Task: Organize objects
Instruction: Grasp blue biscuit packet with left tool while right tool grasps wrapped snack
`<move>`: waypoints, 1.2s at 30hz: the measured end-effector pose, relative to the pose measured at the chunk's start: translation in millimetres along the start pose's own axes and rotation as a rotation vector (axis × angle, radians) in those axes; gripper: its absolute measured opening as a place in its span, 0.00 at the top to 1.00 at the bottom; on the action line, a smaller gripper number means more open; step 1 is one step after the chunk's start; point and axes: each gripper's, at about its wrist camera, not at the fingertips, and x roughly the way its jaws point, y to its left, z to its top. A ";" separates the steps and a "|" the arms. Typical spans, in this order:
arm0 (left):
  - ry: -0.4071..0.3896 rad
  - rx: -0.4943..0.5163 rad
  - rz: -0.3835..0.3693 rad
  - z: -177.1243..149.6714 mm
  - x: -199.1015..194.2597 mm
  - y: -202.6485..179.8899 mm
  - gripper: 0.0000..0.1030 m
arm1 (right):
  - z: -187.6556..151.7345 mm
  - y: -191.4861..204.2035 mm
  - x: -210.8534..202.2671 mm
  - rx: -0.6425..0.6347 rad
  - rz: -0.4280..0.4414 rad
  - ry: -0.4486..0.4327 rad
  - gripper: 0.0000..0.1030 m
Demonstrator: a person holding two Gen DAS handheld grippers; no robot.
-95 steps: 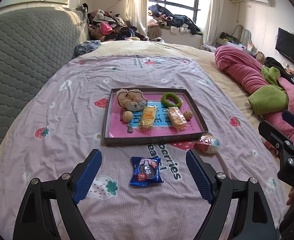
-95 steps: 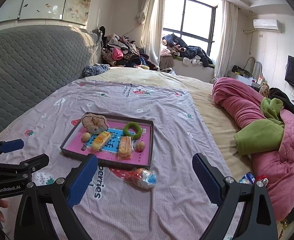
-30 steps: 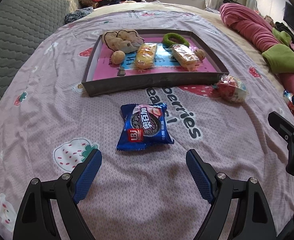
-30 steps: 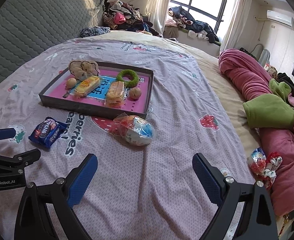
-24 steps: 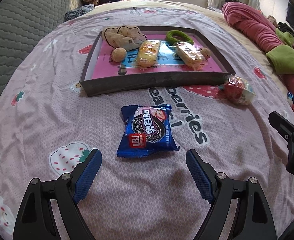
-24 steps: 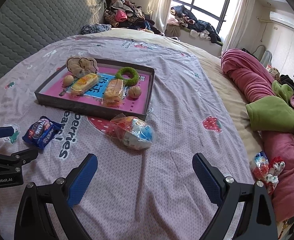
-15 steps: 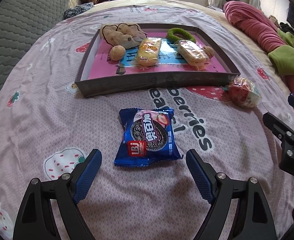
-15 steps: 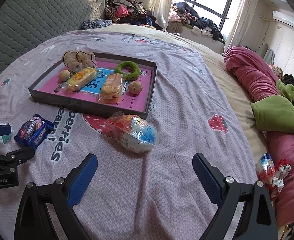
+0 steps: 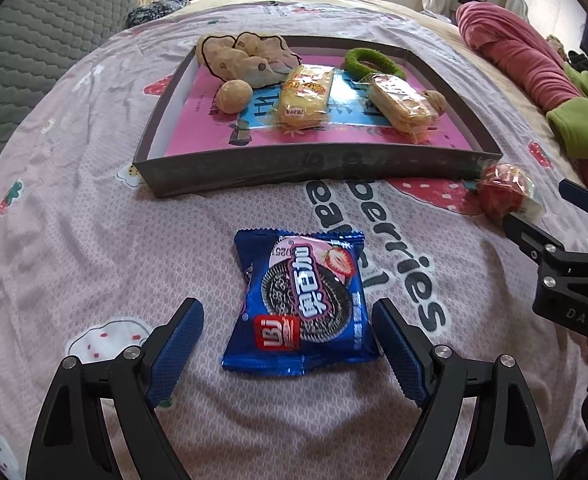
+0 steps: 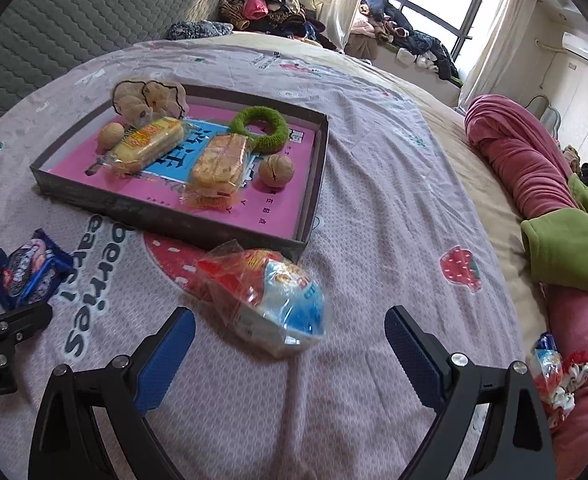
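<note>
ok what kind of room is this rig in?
Looks like a lived-in bedroom: the work surface is a bed with a strawberry-print sheet and a quilted headboard, with clothes piled by the window.

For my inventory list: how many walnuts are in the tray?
2. One walnut lies near the tray's left end, beside the yellow snack pack. The other walnut lies near the right wall, below the green ring. Others may be hidden behind the packs.

Bed — tray, cookie packet
</note>
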 end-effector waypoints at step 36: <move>-0.042 -0.012 -0.042 6.8 11.4 -2.3 0.42 | -0.6 4.8 25.5 0.088 0.213 -0.026 0.40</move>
